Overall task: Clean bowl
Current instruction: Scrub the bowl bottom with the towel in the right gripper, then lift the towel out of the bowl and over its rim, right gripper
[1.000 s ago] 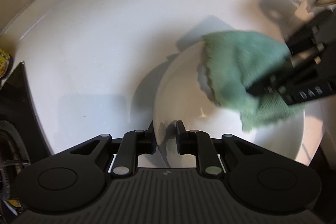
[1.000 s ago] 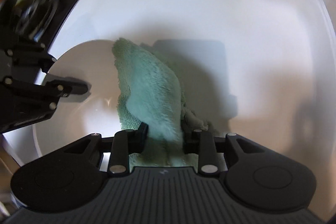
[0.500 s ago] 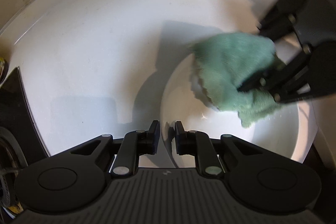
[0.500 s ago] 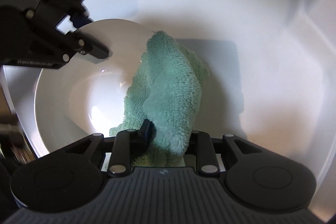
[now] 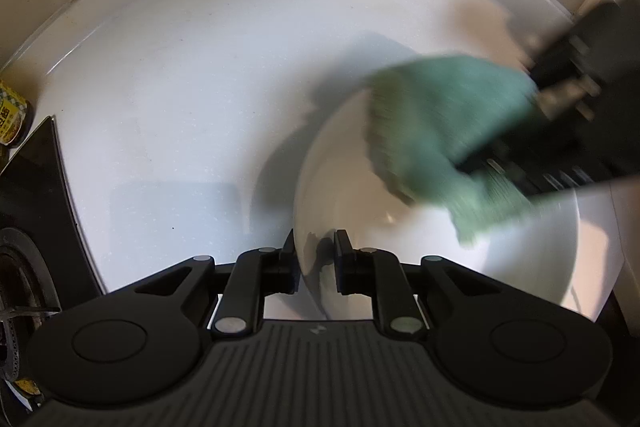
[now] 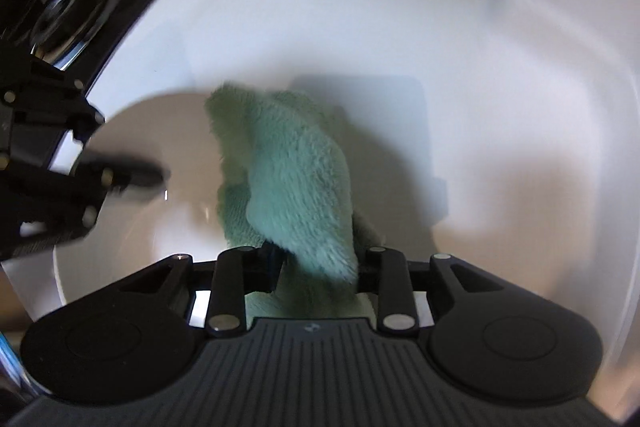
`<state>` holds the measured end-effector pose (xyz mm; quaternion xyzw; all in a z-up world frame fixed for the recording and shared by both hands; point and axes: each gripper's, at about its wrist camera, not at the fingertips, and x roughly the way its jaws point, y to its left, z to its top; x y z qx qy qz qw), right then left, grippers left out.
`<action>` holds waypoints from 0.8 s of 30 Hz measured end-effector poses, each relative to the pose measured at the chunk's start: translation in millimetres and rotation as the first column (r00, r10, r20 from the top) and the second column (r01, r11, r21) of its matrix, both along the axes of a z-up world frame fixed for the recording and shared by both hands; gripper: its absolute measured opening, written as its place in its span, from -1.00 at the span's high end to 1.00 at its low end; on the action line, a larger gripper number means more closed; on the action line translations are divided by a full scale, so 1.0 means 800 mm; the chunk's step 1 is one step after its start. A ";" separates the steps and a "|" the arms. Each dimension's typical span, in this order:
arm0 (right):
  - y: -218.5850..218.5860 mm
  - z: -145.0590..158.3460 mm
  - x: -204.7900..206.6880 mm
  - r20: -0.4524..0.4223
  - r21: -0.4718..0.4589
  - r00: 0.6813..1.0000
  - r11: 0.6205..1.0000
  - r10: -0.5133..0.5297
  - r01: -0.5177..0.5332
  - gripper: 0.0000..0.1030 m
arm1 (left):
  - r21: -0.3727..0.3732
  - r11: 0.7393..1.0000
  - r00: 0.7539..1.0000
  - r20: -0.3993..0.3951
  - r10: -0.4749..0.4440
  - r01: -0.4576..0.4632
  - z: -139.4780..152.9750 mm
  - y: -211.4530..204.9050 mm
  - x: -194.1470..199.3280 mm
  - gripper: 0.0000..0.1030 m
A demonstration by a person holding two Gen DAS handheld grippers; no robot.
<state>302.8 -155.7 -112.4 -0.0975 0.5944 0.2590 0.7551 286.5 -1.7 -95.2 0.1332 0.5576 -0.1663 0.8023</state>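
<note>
Left gripper (image 5: 316,255): jaws narrow, straddling the near rim of the white bowl (image 5: 432,267), one finger outside the wall, one inside. They're opening a touch right now, rim between them; it reads as a loose steadying hold, pads look to be at the wall.

Right gripper (image 6: 318,267): jaws wide and opening, with a thick fold of the green cloth (image 6: 288,183) bunched between them. Cloth looks clamped, not loose.

Outward from the right jaws: the cloth hangs straight ahead and down, its long axis running away from the jaws along the pointing line, free end draped over the bowl's far rim and onto the inner wall. Bowl centre lies ahead and to the left of those jaws. From the left jaws, the bowl spreads ahead and to the right, cloth over the far right part of it.

Bowl sits on the white counter (image 5: 180,115), beside a black stove edge (image 5: 44,163).

Key relation: the unwiped bowl floor is left of the cloth, between both grippers. Right hand is the one with the cloth, so I'd judge the next sweep goes leftward and down into the bowl while left holds the rim. Risk: the bowl tipping if the rim hold slackens.
</note>
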 end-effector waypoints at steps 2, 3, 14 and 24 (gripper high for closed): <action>-0.010 -0.003 -0.009 -0.042 0.036 0.998 0.998 -0.046 0.047 0.52 | -0.017 1.000 1.000 0.000 0.003 -0.003 -0.001 -0.001 -0.001 0.67; -0.015 -0.003 -0.012 -0.053 0.053 0.998 0.997 -0.046 0.049 0.52 | -0.029 1.000 1.000 -0.003 0.002 -0.002 -0.002 -0.002 -0.002 0.69; 0.005 0.000 0.002 -0.003 0.016 0.981 0.981 0.193 -0.193 0.64 | -0.021 0.999 0.998 -0.038 -0.050 0.049 0.007 0.020 -0.004 0.66; 0.065 0.002 0.012 0.084 -0.071 0.884 0.888 0.459 -0.454 0.63 | 0.015 0.997 0.997 -0.040 -0.071 0.072 0.024 0.022 -0.010 0.74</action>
